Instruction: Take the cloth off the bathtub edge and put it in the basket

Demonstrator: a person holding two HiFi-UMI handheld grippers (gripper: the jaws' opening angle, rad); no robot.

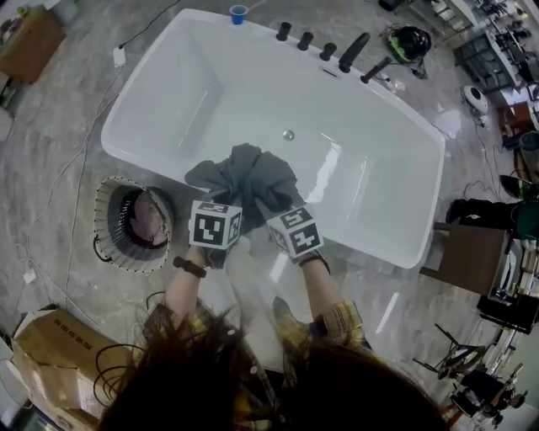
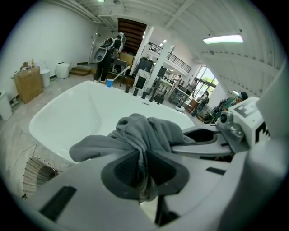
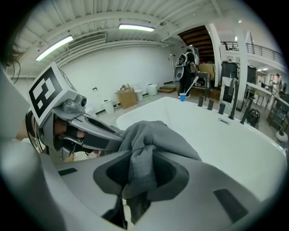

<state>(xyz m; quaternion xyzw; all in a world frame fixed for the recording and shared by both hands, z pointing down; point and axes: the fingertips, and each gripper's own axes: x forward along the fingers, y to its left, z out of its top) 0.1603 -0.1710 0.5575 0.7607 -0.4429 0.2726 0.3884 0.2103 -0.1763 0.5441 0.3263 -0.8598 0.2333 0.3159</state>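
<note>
A grey cloth (image 1: 244, 175) hangs bunched above the near edge of the white bathtub (image 1: 396, 227), held up by both grippers. My left gripper (image 1: 223, 200) is shut on the cloth's left part; in the left gripper view the cloth (image 2: 144, 135) is pinched between the dark pads. My right gripper (image 1: 274, 206) is shut on the right part, with a fold of cloth (image 3: 144, 158) squeezed between its pads. The two grippers sit close side by side. The round wire basket (image 1: 135, 223) stands on the floor left of the tub, to the left of my left gripper.
Black taps (image 1: 324, 49) line the tub's far rim, with a blue cup (image 1: 239, 13) beside them. A cardboard box (image 1: 50, 353) lies at the lower left and a dark stool (image 1: 467, 257) stands right of the tub. Cables run over the marble floor.
</note>
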